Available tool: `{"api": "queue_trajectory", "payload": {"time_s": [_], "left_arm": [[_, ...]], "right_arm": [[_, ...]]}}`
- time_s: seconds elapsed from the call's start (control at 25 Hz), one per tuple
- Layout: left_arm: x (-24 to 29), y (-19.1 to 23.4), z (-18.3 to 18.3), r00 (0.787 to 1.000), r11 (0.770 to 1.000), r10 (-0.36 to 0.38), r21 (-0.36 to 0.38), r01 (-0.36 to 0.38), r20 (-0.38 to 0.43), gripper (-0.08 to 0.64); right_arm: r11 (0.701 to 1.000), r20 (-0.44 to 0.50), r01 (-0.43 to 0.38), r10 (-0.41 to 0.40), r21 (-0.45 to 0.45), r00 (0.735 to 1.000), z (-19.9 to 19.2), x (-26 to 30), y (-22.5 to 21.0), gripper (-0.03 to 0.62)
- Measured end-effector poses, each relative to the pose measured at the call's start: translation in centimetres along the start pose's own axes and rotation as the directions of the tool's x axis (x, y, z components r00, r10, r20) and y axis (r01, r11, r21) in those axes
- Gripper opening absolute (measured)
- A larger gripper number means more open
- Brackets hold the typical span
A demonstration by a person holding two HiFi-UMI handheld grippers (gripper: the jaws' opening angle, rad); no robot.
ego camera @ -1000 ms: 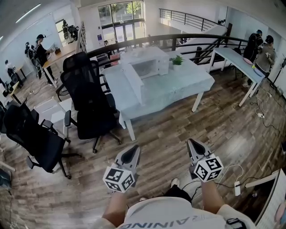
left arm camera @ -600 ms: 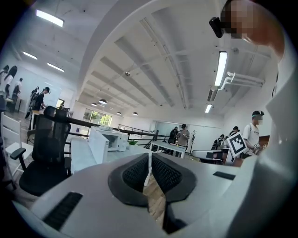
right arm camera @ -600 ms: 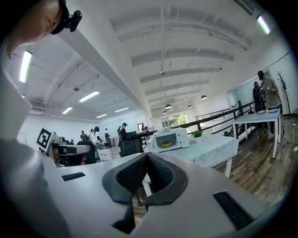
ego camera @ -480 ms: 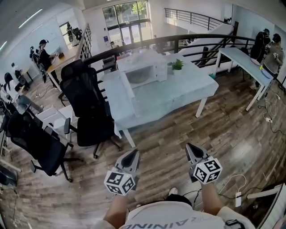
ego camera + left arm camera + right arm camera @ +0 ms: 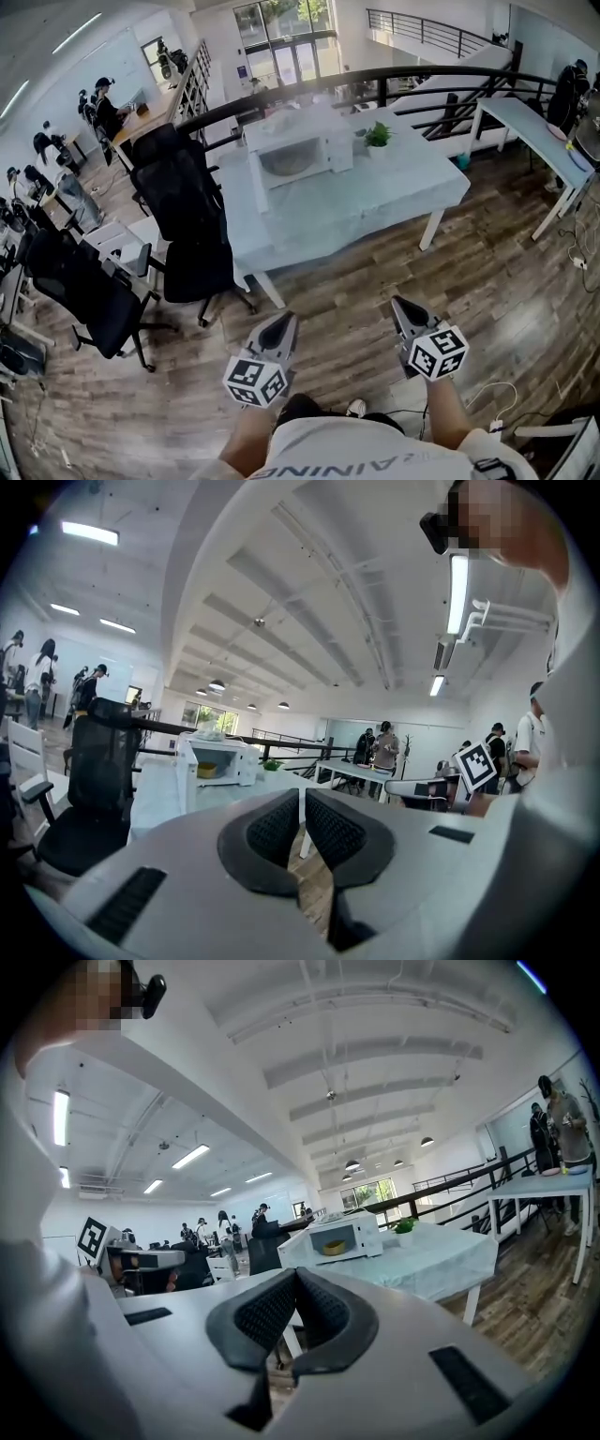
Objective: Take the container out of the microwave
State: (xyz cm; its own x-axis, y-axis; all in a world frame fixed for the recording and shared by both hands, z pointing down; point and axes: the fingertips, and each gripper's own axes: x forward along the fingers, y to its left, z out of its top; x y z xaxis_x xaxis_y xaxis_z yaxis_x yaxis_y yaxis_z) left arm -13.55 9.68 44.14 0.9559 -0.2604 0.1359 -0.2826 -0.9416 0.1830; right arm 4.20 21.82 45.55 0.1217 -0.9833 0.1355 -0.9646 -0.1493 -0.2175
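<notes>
Shirt [image 5: 375,457], bottom of head view: pale capitals, inverted to the camera, readable part "AINING" (the rest of the word is out of sight).

Cube [image 5: 254,380] of left gripper [image 5: 280,325] and cube [image 5: 438,352] of right gripper [image 5: 403,306]: black-and-white square code markers, no letters or digits.

Microwave [image 5: 298,141]: any print too small to read.

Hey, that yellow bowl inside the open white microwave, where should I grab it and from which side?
Probably the near rim of the yellow bowl, coming straight in from the front of the white microwave: its door hangs open at the left, and the bowl sits low and open-topped.
</notes>
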Motion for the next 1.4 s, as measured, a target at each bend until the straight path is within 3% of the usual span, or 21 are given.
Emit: {"api": "queue_trajectory", "payload": {"time_s": [0.24,0.52,0.8,1.16,1.4], "left_arm": [[3.5,0.3,0.1,1.0,1.0,0.009,-0.003,-0.009,0.009,0.048],[9.0,2.2,0.9,0.998,0.999,-0.034,-0.026,0.036,0.057,0.049],[16.5,8.1,2.0,0.998,0.999,-0.014,-0.04,0.016,0.053,0.048],[23.5,17.2,2.8,0.998,0.998,0.05,-0.049,-0.048,0.031,0.048],[26.3,21.5,4.2,0.996,0.996,0.077,-0.05,-0.075,0.036,0.048]], "right_arm": [[1.0,-0.007,0.005,-0.005,-0.003,1.0,0.2,1.2,-3.3,0.021],[0.999,-0.009,0.026,-0.026,-0.038,1.0,1.8,4.3,-6.9,0.022],[0.998,-0.056,0.04,-0.042,-0.039,0.998,2.7,12.0,-11.1,0.022],[0.997,-0.124,-0.035,0.027,-0.062,0.992,4.1,25.5,-13.1,0.022],[0.994,-0.146,-0.074,0.062,-0.082,0.987,5.2,31.6,-13.4,0.022]]}}
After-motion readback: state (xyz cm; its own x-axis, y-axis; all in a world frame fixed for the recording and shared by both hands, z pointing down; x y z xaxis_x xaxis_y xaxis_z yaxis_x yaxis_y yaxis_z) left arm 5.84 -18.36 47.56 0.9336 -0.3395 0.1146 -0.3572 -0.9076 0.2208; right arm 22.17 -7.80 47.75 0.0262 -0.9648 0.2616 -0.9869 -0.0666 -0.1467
